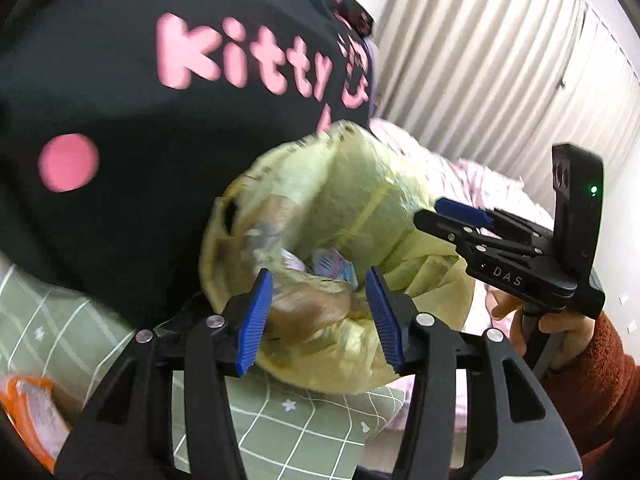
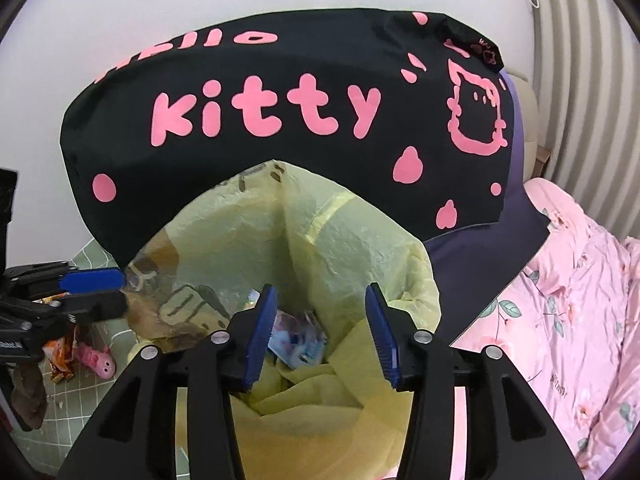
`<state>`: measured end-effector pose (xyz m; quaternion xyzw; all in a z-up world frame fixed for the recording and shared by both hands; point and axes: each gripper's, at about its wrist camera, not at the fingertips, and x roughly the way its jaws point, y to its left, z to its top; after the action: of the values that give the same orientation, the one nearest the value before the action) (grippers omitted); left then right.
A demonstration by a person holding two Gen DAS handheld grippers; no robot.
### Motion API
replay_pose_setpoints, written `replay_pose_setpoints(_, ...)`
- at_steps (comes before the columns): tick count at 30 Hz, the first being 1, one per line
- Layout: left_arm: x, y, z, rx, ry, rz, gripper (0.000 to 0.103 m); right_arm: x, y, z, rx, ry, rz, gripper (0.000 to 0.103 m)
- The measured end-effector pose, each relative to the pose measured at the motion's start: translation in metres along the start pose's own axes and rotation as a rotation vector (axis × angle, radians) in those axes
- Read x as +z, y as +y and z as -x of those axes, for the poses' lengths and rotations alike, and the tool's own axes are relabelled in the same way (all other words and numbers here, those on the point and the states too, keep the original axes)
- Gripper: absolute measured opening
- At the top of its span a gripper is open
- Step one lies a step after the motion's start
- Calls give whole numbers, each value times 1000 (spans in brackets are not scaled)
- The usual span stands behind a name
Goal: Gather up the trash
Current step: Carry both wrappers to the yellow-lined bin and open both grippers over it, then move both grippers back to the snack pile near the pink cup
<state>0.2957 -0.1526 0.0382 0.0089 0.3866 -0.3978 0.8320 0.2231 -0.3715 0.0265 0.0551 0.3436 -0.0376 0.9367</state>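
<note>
A: Left hand-held gripper [image 1: 318, 316], jaws apart, nothing pinched; right hand-held gripper [image 2: 320, 330] likewise apart, empty.

B: Just beyond both, yellow trash bag [image 2: 304, 240], mouth gaping, blue wrapper [image 2: 296, 338] lying inside (label unreadable).

A: On green checked sheet [image 2: 60, 432] at left, orange snack packet [image 2: 60, 356]. Behind bag, black pillow [image 2: 280, 128]; farther right, pink bedding [image 2: 572, 292].
</note>
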Motion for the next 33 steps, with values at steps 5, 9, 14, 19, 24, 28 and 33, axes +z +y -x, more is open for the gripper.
replay_pose_setpoints(5, -25, 22, 42, 97, -98, 70, 47, 3, 20, 8, 6, -24, 8, 46)
replay_pose_setpoints(9, -53, 51, 74, 232, -172, 143, 47, 4, 45, 14, 29, -71, 37, 49)
replay_pose_setpoints(14, -92, 91, 104, 392, -206, 246, 47, 3, 86, 10, 168, -87, 58, 53)
replay_pose_setpoints(19, -132, 127, 137, 523, -238, 357, 47, -9, 135, -4, 278, -75, 125, 54)
replay_pose_setpoints(24, -175, 158, 176, 704, -299, 487, 47, -22, 193, -21, 334, -20, 275, 55)
replay_pose_setpoints(28, -215, 185, 219, 860, -368, 661, 47, -31, 225, -32, 374, 26, 324, 55)
replay_pose_setpoints(33, -269, 211, 268, 975, -403, 833, 48, -43, 273, -41, 457, 50, 398, 55)
